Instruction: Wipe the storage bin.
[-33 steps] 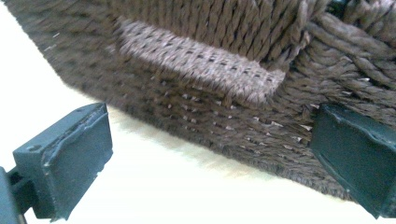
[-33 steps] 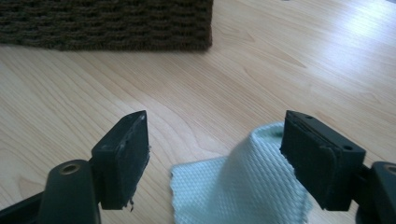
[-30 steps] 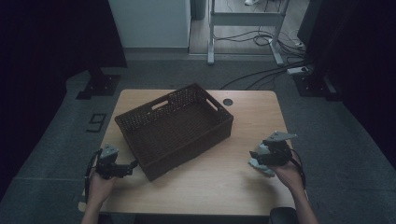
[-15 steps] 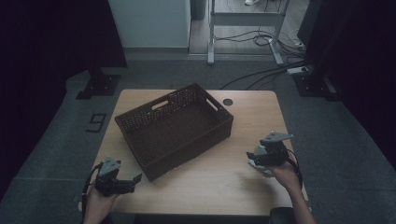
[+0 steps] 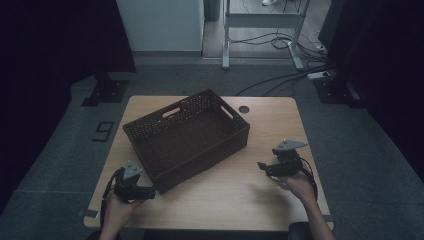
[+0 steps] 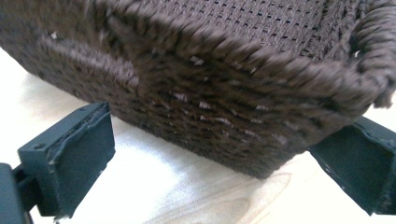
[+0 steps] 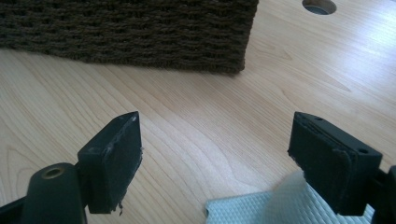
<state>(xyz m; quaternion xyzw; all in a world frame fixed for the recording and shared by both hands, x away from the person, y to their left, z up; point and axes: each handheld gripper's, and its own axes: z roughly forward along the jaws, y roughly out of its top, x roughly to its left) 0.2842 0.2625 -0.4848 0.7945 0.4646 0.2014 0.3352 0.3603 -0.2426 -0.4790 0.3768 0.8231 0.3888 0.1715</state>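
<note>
Woven brown basket [image 5: 187, 137] is sitting askew mid-tabletop [image 5: 280, 112] as the left hand-held gripper [image 5: 150, 192] is sliding in toward its near corner.

Since a second ago the left hand-held gripper has been travelling across the near edge and is now standing wide open around that corner, pads not pressing; a grip on the basket looks likely next. The right hand-held gripper [image 5: 261, 166] is hardly moving, its jaws just having been opening wider, empty, above a pale textured cloth [image 7: 261, 207]. Count: one basket, one cloth, one cable hole [image 5: 243, 109], two hand-held grippers.
</note>
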